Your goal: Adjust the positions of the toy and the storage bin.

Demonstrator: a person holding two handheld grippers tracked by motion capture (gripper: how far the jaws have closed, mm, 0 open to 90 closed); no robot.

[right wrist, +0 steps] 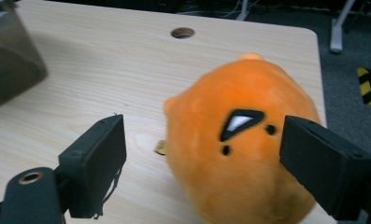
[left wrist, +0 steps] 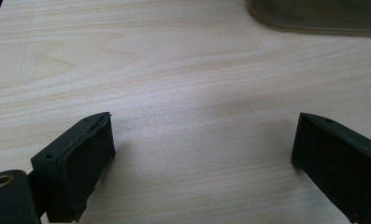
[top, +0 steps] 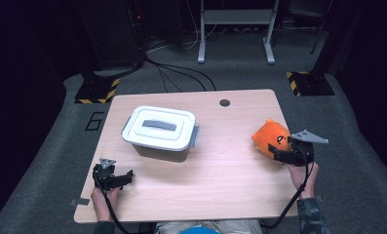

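Taking the white lidded box [top: 159, 129] as our landmark, we start at its near left: our left claw [top: 125, 176] rests low on the counter [top: 220, 180], jaws spread wide with only bare wood between them. To the right of the box, well apart from it near the counter's right edge, sits the orange plush toy [top: 270, 138]. Our right claw [top: 279, 155] is at its near side, jaws wide, the toy between them toward the right jaw, not pinched. The right hand is plainly nearer.
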